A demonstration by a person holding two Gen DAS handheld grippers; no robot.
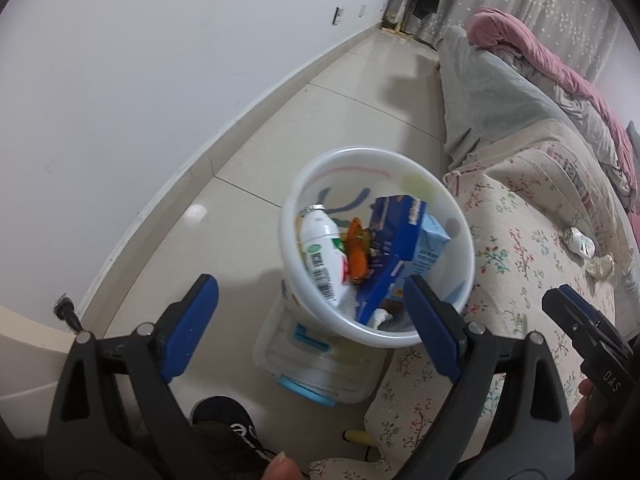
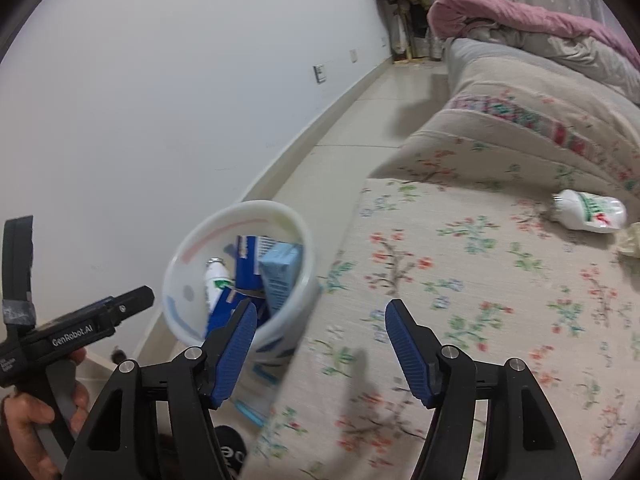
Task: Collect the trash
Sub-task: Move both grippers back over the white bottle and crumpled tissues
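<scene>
**Two pieces of trash left on the sofa, at two o'clock from the right fingers**

Two items remaining: a white plastic yoghurt bottle with green and red print (image 2: 588, 211), lying on its side on the floral beige sofa cushion (image 2: 460, 280), long axis running roughly nine to three with the neck toward nine; just beside it at four o'clock, a crumpled pale tissue (image 2: 632, 240), cut off by the frame edge. Right gripper (image 2: 320, 350) spread wide, empty, far nearer to both than the left. Left gripper (image 1: 312, 332) likewise wide and holding nothing, hovering over the round white plastic bin (image 1: 464, 216), already filled with a bottle and blue cartons. Motion blur across the cushion; bin base hard to make out; unclear whether more trash sits beyond view.
</scene>
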